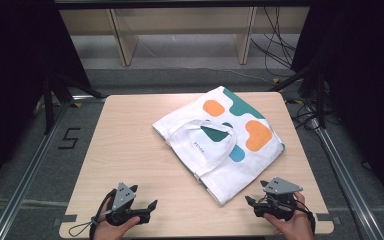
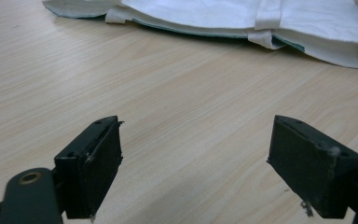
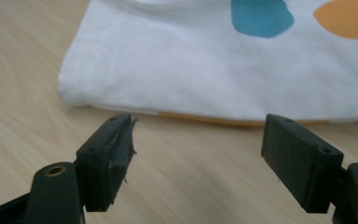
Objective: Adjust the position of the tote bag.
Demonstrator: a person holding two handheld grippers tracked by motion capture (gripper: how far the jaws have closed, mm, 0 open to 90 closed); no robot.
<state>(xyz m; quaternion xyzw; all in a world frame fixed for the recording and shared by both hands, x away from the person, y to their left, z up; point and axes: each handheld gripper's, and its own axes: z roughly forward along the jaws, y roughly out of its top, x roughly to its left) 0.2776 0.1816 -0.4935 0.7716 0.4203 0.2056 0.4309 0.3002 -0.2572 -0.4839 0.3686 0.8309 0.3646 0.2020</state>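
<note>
A white tote bag (image 1: 220, 137) with orange, green and blue patches lies flat on the wooden table (image 1: 130, 150), its handles folded over its middle. My left gripper (image 1: 150, 206) rests near the front edge at the left, jaws open and bare over the wood. At the front right sits my right gripper (image 1: 250, 202), also open, just short of the bag's near corner. In the left gripper view the bag's edge (image 2: 261, 28) lies well beyond the jaws. The right gripper view shows the bag's white corner (image 3: 177, 70) close ahead of the jaws.
Bare wood spreads across the table's left half and front. Metal rails (image 1: 35, 160) run along both sides on a grey floor. A wooden shelf frame (image 1: 180, 30) and loose cables (image 1: 280, 45) stand beyond the far edge.
</note>
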